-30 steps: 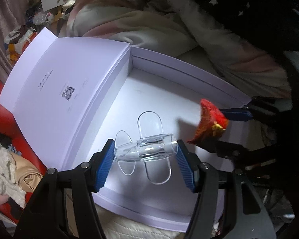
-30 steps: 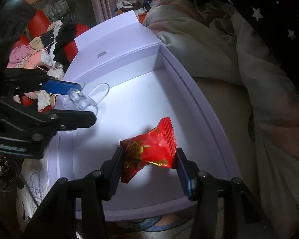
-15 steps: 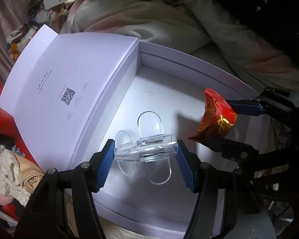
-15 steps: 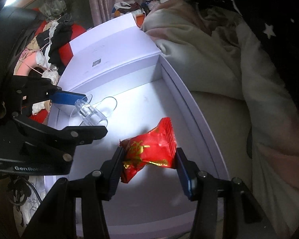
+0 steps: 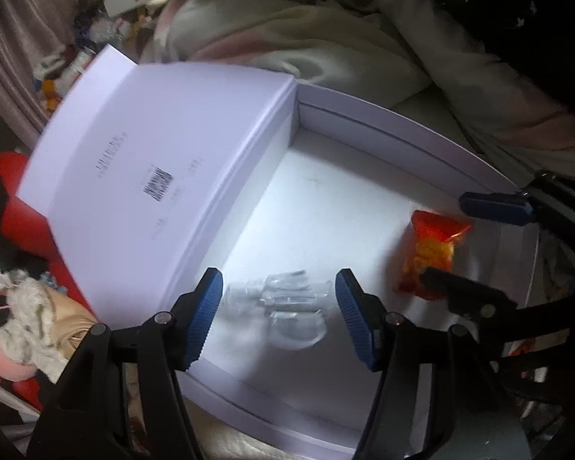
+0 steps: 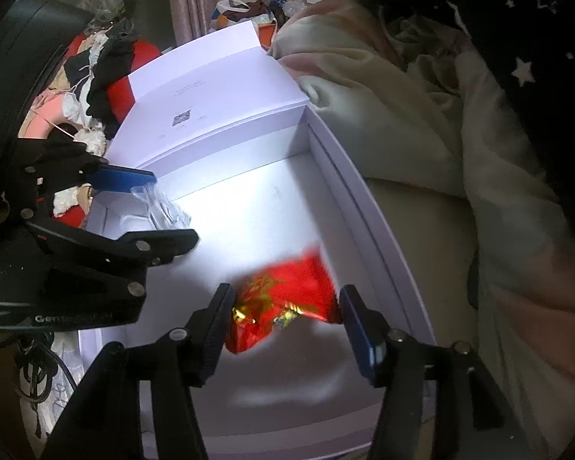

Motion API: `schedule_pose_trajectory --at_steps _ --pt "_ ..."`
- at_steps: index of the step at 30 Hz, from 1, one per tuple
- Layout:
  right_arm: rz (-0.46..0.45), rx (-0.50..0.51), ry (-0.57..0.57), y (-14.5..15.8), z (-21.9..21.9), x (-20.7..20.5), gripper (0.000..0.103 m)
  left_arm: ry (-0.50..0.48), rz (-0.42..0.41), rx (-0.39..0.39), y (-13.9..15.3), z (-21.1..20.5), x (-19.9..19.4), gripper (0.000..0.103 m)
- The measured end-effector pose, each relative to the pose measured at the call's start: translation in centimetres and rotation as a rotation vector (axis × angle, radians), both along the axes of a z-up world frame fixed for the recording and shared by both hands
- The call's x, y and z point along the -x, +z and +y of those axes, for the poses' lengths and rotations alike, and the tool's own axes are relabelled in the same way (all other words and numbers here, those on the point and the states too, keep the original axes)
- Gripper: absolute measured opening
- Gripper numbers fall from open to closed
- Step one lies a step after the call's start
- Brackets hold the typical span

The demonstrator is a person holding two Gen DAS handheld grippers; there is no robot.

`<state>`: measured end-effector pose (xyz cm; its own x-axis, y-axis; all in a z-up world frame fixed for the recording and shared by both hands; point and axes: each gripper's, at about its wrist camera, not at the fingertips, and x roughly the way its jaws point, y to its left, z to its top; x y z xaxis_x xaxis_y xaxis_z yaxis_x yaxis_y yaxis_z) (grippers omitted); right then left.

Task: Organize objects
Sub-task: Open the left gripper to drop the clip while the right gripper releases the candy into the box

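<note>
Lavender box [image 5: 383,142], lid folded open to the left, lies on the bed and takes both items on its white floor. Inside it, the red snack packet [image 6: 283,303] sits near the right wall, directly between the pads of the right gripper [image 6: 285,318], whose jaws are opening; the packet looks blurred and already loose. Smaller still, the clear plastic clip [image 5: 283,299] lies toward the left side, its long axis running across from pad to pad of the left gripper [image 5: 280,306], which stands released with gaps on both sides. Each gripper points steeply down over its own item, so a straight lift clears both.
</note>
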<state>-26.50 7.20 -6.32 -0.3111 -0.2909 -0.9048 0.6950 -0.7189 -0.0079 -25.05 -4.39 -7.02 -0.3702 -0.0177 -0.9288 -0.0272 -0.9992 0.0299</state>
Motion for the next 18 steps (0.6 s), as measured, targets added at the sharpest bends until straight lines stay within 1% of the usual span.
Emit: schedule_pose_trajectory --at_steps 2,4,6,8,13,18 --pt "0.000 0.011 -0.005 0.4 0.3 -0.2 0.058 0.005 0.009 0.021 0.3 0.3 -0.2 0.061" --pt "0.007 0.008 -0.008 0.7 0.5 -0.4 0.058 0.015 0.008 0.022 0.6 0.5 -0.6 0.061" --pt "0.014 0.005 -0.008 1.0 0.8 -0.7 0.059 0.027 0.009 0.008 0.8 0.4 -0.9 0.062" --pt "0.016 0.004 -0.013 1.3 1.2 -1.0 0.063 0.040 0.012 -0.004 1.4 0.4 -1.2 0.062" --pt "0.009 0.020 -0.037 2.3 2.4 -1.9 0.063 0.046 0.022 -0.041 2.0 0.5 -2.1 0.062" --pt "0.042 0.003 -0.052 3.8 3.1 -3.3 0.063 0.045 0.054 -0.040 3.8 0.9 -3.7 0.062"
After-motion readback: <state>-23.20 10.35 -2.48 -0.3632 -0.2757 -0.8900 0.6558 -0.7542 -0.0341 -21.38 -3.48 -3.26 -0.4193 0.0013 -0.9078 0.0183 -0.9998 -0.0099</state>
